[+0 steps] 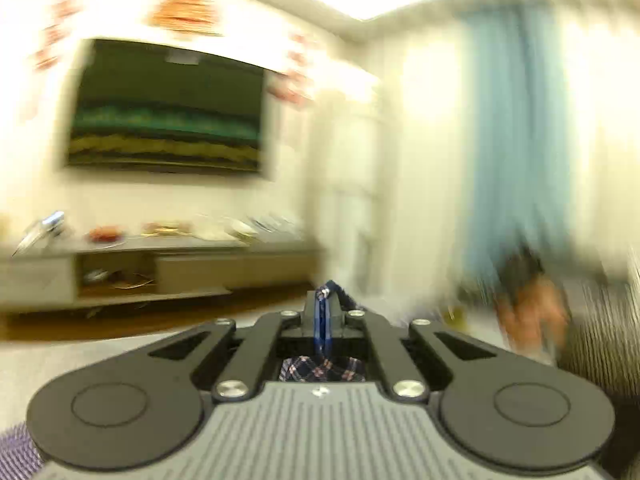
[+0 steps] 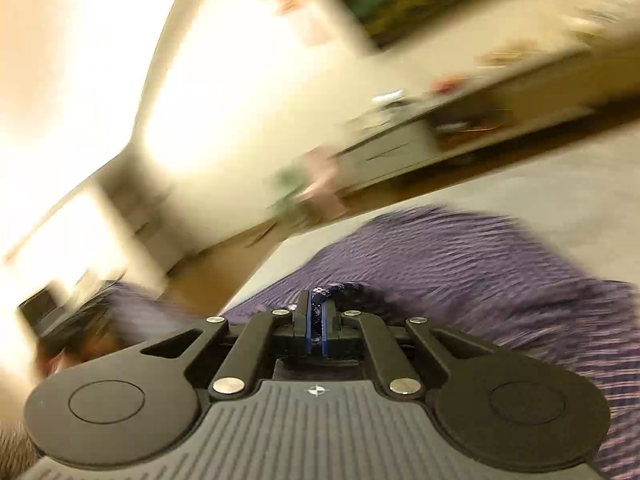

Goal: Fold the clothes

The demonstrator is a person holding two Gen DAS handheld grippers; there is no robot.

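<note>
A dark blue plaid garment (image 1: pixel 322 369) hangs below my left gripper (image 1: pixel 324 300), whose blue-padded jaws are shut on a pinch of its cloth. That gripper is lifted and points nearly level into the room. My right gripper (image 2: pixel 316 308) is shut on a fold of the same plaid garment (image 2: pixel 460 256), which spreads in purple-blue blur over a pale surface (image 2: pixel 560 184) ahead of it and to its right. Both views are smeared by motion. In the left wrist view a blurred hand (image 1: pixel 532 312) with a dark tool shows at the right.
A large dark picture (image 1: pixel 168 108) hangs on the far wall above a low cabinet (image 1: pixel 160 268) with dishes on top. A blue curtain (image 1: pixel 516 132) hangs at the right. The cabinet (image 2: pixel 460 128) and wood floor (image 2: pixel 224 276) lie beyond the pale surface's edge.
</note>
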